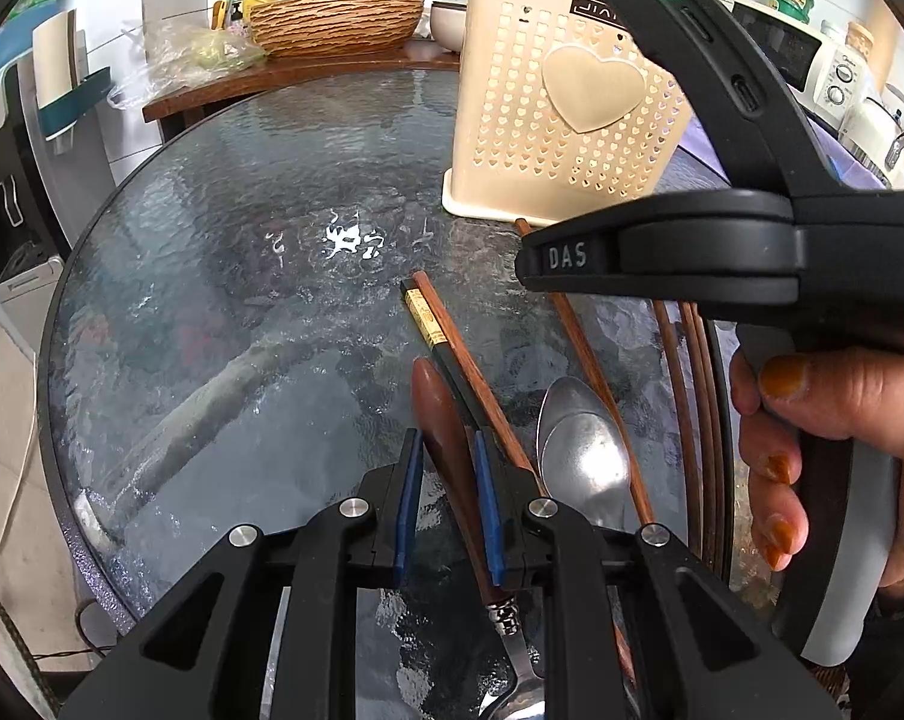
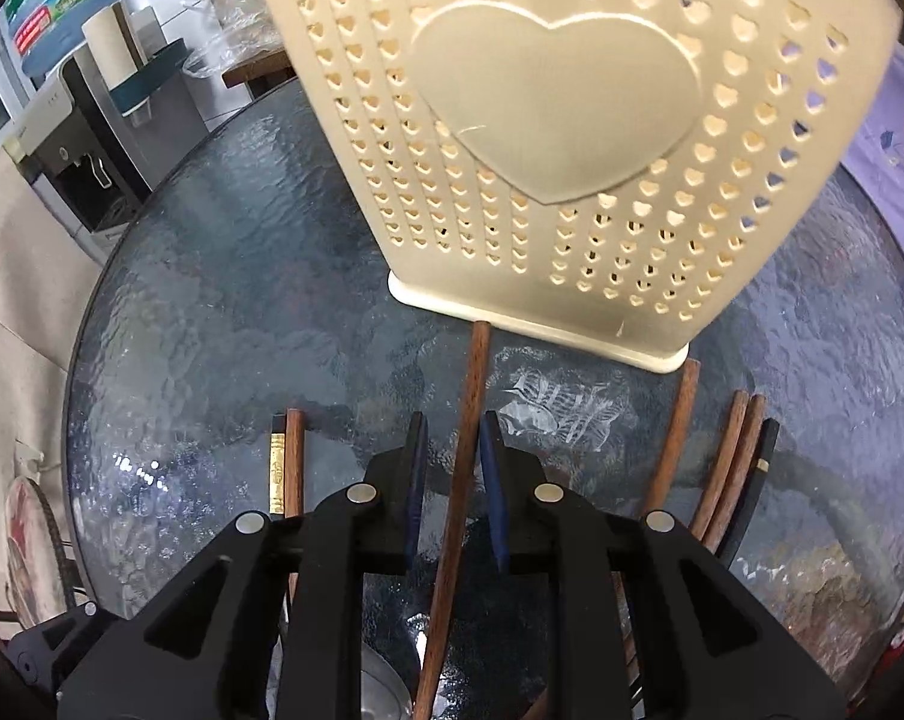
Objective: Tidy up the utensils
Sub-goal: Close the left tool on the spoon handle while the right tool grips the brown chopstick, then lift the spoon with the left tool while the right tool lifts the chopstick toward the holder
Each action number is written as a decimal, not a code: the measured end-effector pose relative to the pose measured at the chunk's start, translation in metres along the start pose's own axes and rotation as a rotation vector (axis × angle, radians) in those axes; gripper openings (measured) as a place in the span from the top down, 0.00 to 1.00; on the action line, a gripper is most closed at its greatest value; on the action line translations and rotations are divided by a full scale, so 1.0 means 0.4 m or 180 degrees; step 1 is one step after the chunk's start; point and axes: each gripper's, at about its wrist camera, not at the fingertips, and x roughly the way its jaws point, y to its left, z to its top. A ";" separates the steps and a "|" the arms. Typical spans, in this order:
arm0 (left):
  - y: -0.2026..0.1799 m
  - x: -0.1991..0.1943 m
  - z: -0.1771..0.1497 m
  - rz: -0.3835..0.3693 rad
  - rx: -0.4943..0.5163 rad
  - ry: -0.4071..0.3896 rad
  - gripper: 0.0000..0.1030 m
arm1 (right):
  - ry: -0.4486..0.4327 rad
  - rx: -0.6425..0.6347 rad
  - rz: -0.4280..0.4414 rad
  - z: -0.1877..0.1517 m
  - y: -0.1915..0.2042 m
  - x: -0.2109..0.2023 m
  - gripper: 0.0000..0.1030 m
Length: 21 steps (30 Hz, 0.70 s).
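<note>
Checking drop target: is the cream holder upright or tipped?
Upright. The cream holder stands on its flat base on the glass table, open top upward.

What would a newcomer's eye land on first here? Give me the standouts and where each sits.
The cream utensil holder with its big heart stands upright at the far side of the round glass table. Nearer, wooden chopsticks and metal spoons lie scattered on the glass. Each gripper has its blue-padded jaws nearly shut around one piece: the left gripper around a wooden spoon handle, the right gripper around a single chopstick.
</note>
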 end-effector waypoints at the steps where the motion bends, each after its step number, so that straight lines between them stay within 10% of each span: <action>1: 0.000 0.000 0.000 -0.0001 0.0000 -0.0002 0.83 | -0.0018 -0.0044 -0.0031 -0.001 0.005 0.001 0.83; 21: 0.022 -0.072 0.035 0.0004 -0.0138 -0.0347 0.86 | -0.0746 -0.0150 0.0383 -0.025 -0.019 -0.130 0.92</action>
